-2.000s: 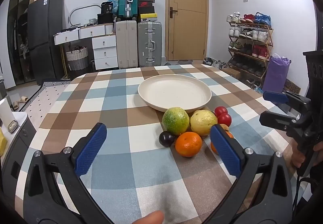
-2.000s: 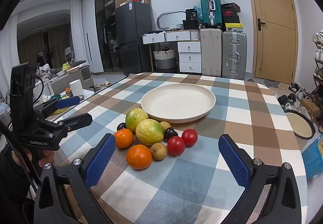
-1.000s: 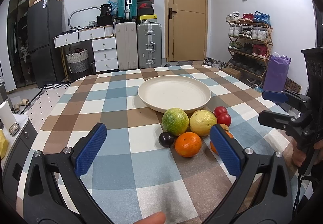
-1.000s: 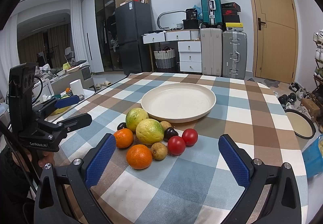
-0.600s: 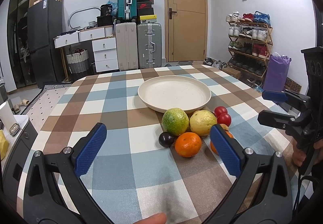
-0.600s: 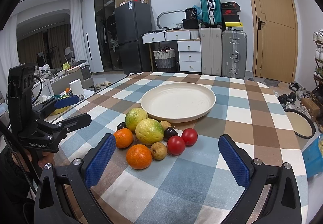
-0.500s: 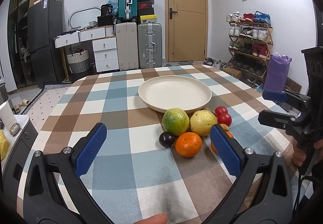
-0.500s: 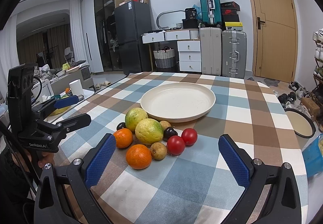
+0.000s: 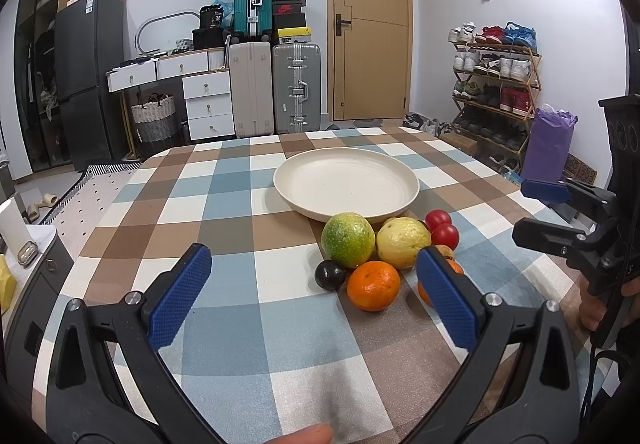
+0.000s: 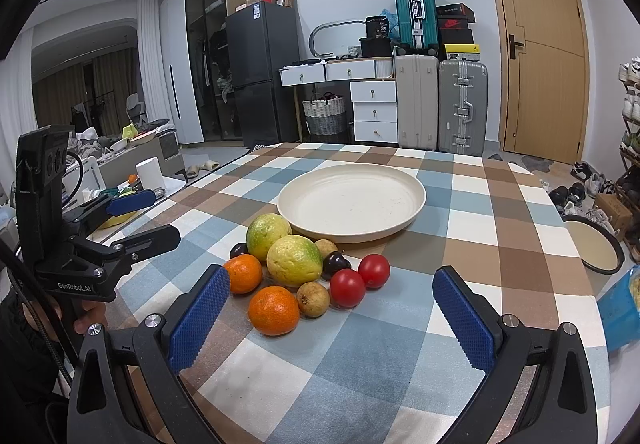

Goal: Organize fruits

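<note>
Left wrist view: the spread left tongs [image 9: 312, 284] half-hide one orange [image 9: 456, 269]; right tongs [image 10: 330, 308] likewise spread.

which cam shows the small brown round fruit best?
Right wrist view: the small brown round fruit sits unobstructed at the front of the pile beside the red tomatoes. In the left wrist view only a sliver shows behind a blue finger pad.
</note>
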Tool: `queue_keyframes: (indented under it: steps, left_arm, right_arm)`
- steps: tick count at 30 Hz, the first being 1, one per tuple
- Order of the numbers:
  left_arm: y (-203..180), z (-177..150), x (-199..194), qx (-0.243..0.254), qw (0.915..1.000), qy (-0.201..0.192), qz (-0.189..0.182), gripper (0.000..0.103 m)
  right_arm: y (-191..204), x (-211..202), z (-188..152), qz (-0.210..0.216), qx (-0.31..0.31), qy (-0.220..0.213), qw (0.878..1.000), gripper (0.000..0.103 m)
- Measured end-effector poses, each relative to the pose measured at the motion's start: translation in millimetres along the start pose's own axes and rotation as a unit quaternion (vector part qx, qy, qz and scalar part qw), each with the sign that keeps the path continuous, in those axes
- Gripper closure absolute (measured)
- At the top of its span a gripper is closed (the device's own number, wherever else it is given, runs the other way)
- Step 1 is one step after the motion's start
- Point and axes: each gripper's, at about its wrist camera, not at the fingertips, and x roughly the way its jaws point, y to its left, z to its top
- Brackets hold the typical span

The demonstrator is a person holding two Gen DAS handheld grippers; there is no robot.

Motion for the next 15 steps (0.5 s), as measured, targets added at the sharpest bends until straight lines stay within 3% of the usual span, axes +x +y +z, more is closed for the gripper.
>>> queue_keyframes:
  steps: [15]
  left_arm:
    - [0.1, -2.1, 1.2, 0.001, 1.0000, -0.001, 0.000, 0.001]
  right_arm:
    - [-1.0, -0.6, 0.0, 0.000, 0.000, 0.000, 1.000, 0.000]
